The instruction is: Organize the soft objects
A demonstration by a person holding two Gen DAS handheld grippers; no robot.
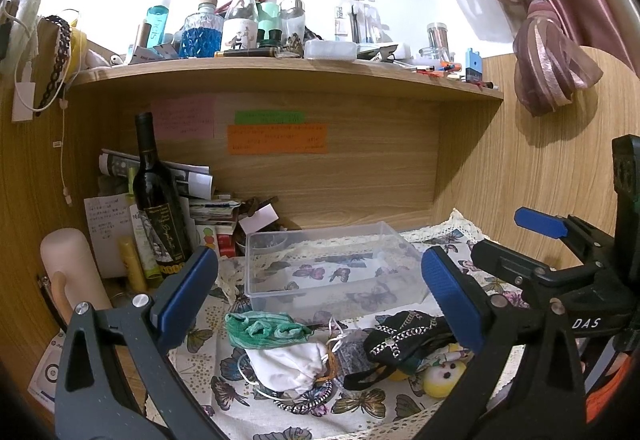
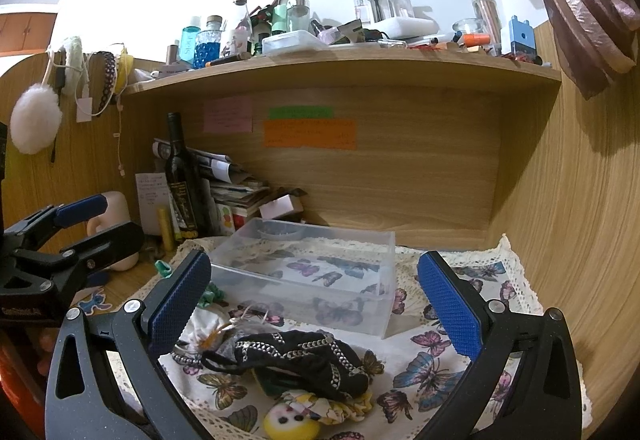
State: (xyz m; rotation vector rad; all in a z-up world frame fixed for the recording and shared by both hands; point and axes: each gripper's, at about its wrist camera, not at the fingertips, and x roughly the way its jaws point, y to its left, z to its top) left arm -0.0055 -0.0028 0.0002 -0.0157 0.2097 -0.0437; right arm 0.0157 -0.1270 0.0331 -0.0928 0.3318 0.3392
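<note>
A pile of soft things lies on the butterfly cloth (image 1: 280,420) in front of an empty clear plastic box (image 1: 332,268): a green knitted piece (image 1: 264,328), a white pouch (image 1: 288,362), a black chain-patterned pouch (image 1: 404,336) and a yellow soft doll (image 1: 440,376). My left gripper (image 1: 320,294) is open and empty above the pile. My right gripper (image 2: 316,304) is open and empty over the black pouch (image 2: 296,360) and the doll (image 2: 292,420), with the box (image 2: 312,276) behind. Each gripper shows at the edge of the other's view.
A dark wine bottle (image 1: 156,200), papers and small boxes stand at the back left of the wooden desk nook. A pink cylinder (image 1: 68,268) stands at the left. A cluttered shelf (image 1: 280,74) hangs above. A wooden wall (image 2: 580,240) closes the right side.
</note>
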